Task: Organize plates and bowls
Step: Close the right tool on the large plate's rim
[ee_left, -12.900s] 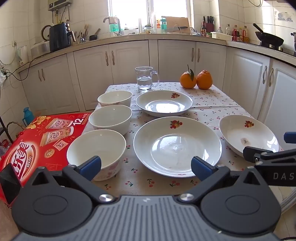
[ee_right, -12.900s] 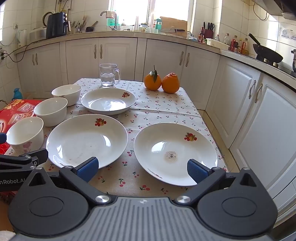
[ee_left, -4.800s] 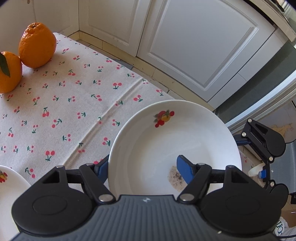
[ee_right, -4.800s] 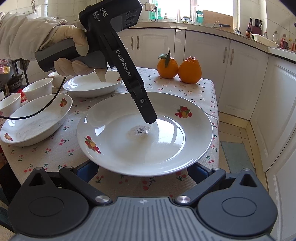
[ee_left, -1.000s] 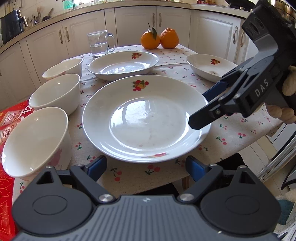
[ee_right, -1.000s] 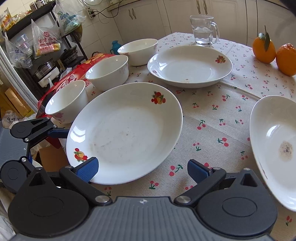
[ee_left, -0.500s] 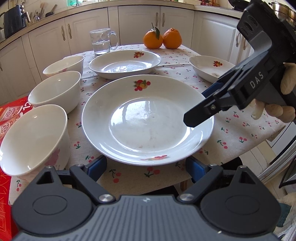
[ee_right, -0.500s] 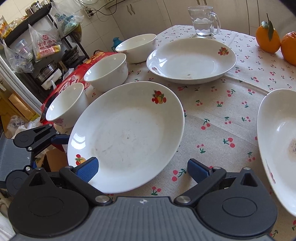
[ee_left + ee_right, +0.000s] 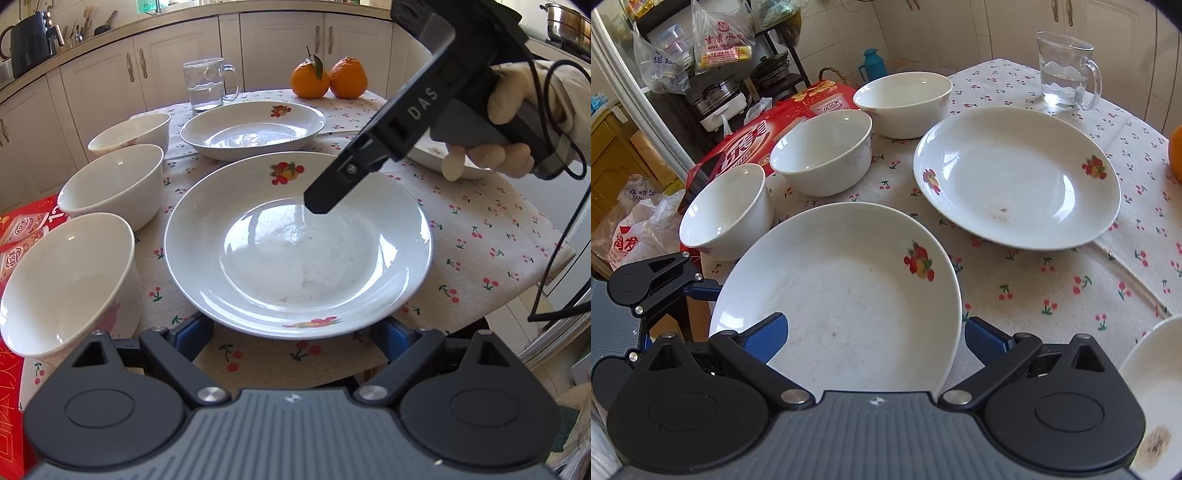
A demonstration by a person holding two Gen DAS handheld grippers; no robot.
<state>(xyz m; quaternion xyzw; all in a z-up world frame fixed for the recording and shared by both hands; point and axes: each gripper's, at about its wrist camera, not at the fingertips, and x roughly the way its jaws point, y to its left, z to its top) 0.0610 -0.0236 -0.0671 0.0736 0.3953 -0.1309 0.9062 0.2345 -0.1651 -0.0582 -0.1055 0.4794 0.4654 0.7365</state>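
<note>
A large white plate [image 9: 295, 243] with fruit prints lies on the cherry tablecloth [image 9: 480, 236]. It also shows in the right wrist view [image 9: 849, 306]. My left gripper [image 9: 295, 332] is open, its blue fingers under the plate's near rim. My right gripper [image 9: 873, 332] is open and straddles the plate's right edge; one of its fingers [image 9: 332, 192] hangs over the plate's middle. A second plate [image 9: 1015, 177] lies behind. A third plate [image 9: 1156, 398] with a brown stain lies at the right. Three white bowls [image 9: 727, 210] [image 9: 823, 151] [image 9: 905, 99] stand in a row on the left.
A glass mug of water [image 9: 207, 85] and two oranges [image 9: 328, 79] stand at the table's far side. A red carton [image 9: 746, 151] and plastic bags [image 9: 635, 229] sit left of the table. Kitchen cabinets [image 9: 280, 48] run behind.
Both grippers have closed in on the large plate. The left fingers have slid under its near rim, and the right gripper now straddles its right edge.
</note>
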